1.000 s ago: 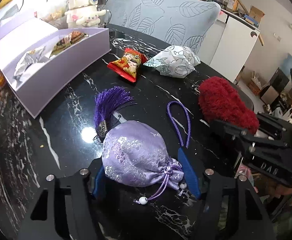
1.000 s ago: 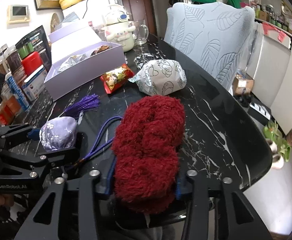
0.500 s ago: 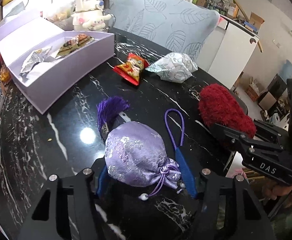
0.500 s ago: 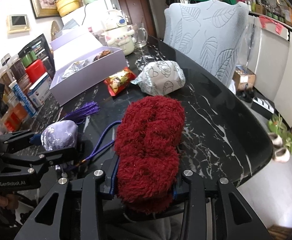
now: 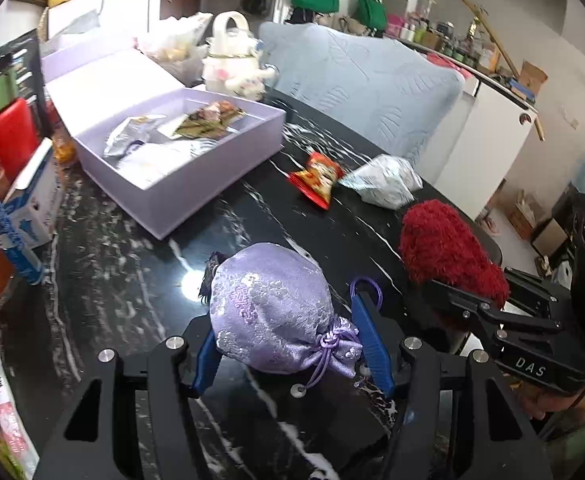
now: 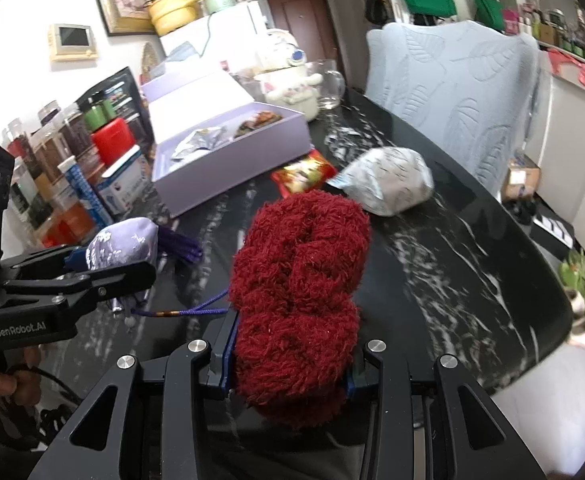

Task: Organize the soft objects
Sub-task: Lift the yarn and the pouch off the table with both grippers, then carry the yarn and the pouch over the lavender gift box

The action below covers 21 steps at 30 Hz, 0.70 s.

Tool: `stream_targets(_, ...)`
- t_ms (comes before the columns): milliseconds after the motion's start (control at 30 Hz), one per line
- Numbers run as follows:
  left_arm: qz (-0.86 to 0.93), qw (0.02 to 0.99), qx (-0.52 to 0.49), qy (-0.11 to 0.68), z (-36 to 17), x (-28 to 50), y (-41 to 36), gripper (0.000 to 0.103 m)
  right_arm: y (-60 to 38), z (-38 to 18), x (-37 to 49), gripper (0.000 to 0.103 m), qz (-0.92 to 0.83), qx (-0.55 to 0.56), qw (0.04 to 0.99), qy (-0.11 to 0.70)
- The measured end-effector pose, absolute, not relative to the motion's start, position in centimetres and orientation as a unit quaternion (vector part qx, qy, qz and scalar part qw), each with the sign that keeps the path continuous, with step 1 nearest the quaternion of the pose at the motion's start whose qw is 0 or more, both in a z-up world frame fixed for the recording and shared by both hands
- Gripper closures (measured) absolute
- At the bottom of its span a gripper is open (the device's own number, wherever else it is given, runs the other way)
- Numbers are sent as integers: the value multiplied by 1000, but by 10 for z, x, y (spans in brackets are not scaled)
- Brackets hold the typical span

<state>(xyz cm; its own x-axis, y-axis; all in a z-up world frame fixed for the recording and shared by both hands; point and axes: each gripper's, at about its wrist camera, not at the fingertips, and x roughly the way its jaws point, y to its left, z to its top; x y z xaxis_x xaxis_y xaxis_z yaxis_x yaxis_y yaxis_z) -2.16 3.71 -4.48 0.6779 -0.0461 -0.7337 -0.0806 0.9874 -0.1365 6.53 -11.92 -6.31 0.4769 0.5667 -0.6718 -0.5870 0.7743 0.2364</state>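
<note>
While both grippers carry a load above the black table (image 5: pixel 104 280), the lavender box (image 5: pixel 196 192) lies ahead and to the left, so the left gripper (image 5: pixel 292 344) is the nearer one. Its blue pads pinch the purple pouch (image 5: pixel 272 312), whose knotted neck points back toward the camera. The right gripper (image 6: pixel 288 372) squeezes the red fluffy bundle (image 6: pixel 300 280), its long axis running forward along the fingers. The box stands open, lid tilted back, and holds a crumpled silver packet (image 5: pixel 130 138) and a patterned packet (image 5: pixel 208 118). A red snack packet (image 5: pixel 316 176) and a white printed bag (image 5: pixel 386 184) remain on the table beyond.
</note>
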Motion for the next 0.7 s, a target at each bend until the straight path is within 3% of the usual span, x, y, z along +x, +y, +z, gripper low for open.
stream_targets(700, 65, 938, -73, 332, 21, -14, 95, 43, -40, -3, 86, 65, 429, -25, 839, 333)
